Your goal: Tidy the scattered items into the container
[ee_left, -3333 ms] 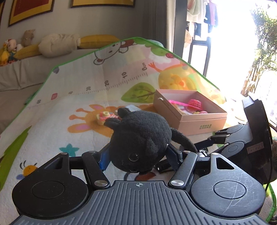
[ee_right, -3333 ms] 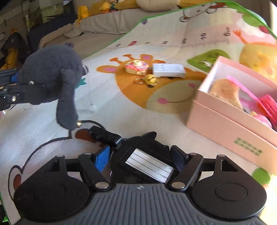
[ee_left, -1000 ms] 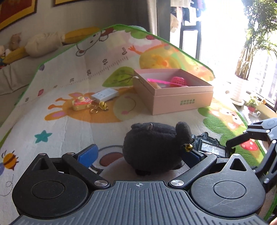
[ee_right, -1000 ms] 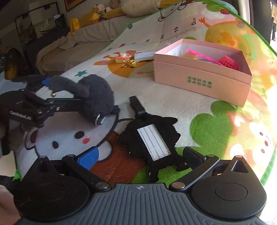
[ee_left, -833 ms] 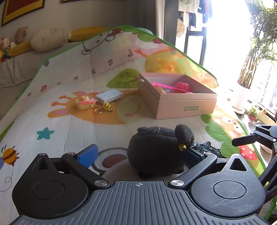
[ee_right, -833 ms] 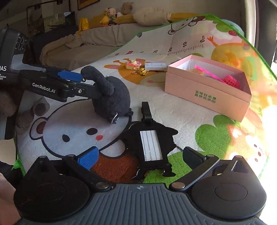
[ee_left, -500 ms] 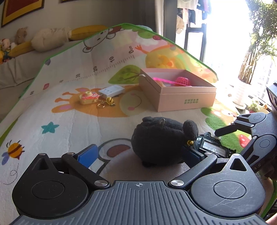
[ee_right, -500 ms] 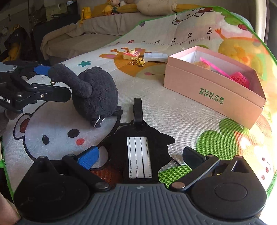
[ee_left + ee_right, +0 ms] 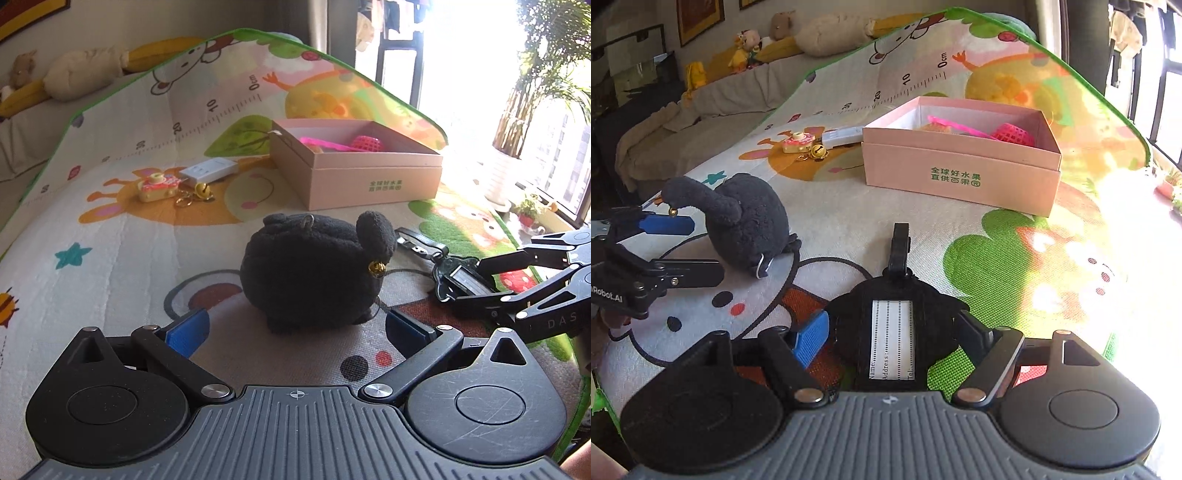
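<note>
On the play mat (image 9: 960, 236):
Right tool (image 9: 892, 334): closing around black luggage tag (image 9: 892, 332), pads not yet pressing.
Left tool (image 9: 295, 328): spread, black plush toy (image 9: 314, 273) lying between.

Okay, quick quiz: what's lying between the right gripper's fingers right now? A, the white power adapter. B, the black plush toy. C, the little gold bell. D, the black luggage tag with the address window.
D: in the right wrist view the black luggage tag lies on the mat between the closing fingers of the right gripper, while the black plush toy sits off by the other gripper.
</note>
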Tool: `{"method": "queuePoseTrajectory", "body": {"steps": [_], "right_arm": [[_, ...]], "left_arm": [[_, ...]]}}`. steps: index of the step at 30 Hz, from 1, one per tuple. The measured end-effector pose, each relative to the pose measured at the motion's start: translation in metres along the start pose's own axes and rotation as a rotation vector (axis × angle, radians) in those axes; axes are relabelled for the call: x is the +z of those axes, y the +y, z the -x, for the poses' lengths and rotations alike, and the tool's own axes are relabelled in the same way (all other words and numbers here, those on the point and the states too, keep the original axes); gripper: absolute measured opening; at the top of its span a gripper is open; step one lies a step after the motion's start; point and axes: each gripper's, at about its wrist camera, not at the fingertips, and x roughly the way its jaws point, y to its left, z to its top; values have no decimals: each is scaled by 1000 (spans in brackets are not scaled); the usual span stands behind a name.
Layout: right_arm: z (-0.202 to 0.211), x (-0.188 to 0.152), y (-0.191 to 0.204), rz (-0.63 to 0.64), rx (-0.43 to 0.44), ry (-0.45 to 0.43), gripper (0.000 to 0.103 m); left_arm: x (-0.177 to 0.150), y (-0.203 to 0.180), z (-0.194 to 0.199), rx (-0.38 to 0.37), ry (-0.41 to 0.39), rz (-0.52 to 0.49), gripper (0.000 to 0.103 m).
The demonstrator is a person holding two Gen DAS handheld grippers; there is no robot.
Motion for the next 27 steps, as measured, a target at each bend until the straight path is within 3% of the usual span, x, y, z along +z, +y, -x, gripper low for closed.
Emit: {"method": "queuePoseTrajectory", "body": {"steps": [5, 7, 12, 18, 19, 21, 27], "right_arm": [[-5, 3, 3, 4, -9, 2, 82], [-4, 2, 5, 12, -27, -3, 75], [-4, -2, 10, 35, -56, -24, 72], [-2, -3, 9, 31, -62, -29, 72], [-2, -3, 9, 32, -63, -29, 71], [-2, -3, 9, 34, -63, -27, 71], [7, 1, 2, 4, -39, -30, 71]], "left_arm": [[0, -3, 1, -2, 4, -35, 103], [3, -4, -5, 8, 14, -70, 103], [15, -13, -30, 7, 43, -178, 103], [27, -21, -49, -29, 17, -139, 103], [27, -22, -49, -28, 14, -136, 102], [27, -25, -45, -24, 5, -151, 87], [27, -38, -28, -38, -4, -222, 87]]}}
